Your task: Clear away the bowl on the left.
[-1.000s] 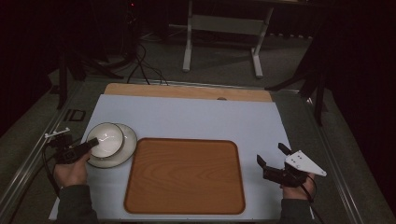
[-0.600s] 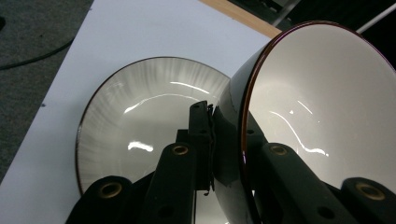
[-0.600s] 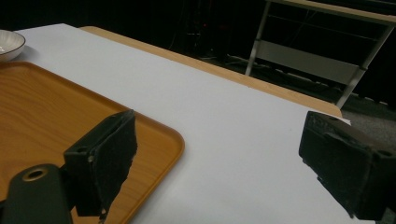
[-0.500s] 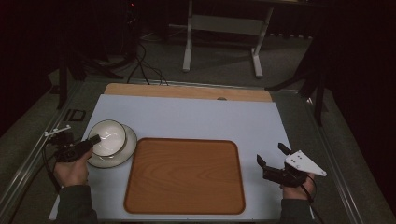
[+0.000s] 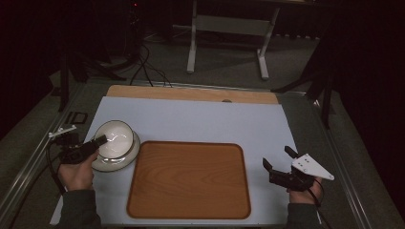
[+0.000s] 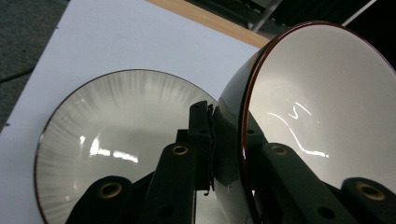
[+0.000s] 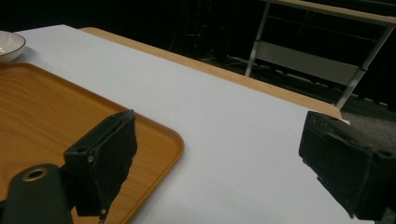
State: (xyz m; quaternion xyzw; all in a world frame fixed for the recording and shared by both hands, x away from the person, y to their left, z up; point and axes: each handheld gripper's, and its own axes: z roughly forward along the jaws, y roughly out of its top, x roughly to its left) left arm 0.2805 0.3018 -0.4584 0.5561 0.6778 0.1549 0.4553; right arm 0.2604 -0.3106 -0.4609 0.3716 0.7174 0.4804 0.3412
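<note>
A white bowl (image 5: 116, 139) with a dark rim hangs tilted just above a white plate (image 5: 130, 156) at the left of the light mat. My left gripper (image 5: 101, 140) is shut on the bowl's near wall. In the left gripper view one jaw lies inside the bowl (image 6: 322, 107) and the other outside, with the ribbed plate (image 6: 116, 126) below. At the mat's right front, my right gripper (image 5: 277, 156) is open and holds nothing. Its jaws stand wide apart in the right gripper view (image 7: 219, 144).
A wooden tray (image 5: 188, 179) lies bare in the middle of the mat, its right corner (image 7: 159, 135) close to my right gripper. A wooden strip (image 5: 191, 94) runs along the table's far edge. Metal rails (image 5: 28, 162) border both sides.
My left hand has risen a little and drawn toward the left, lifting and tilting the bowl off the plate. The right hand has kept still.
</note>
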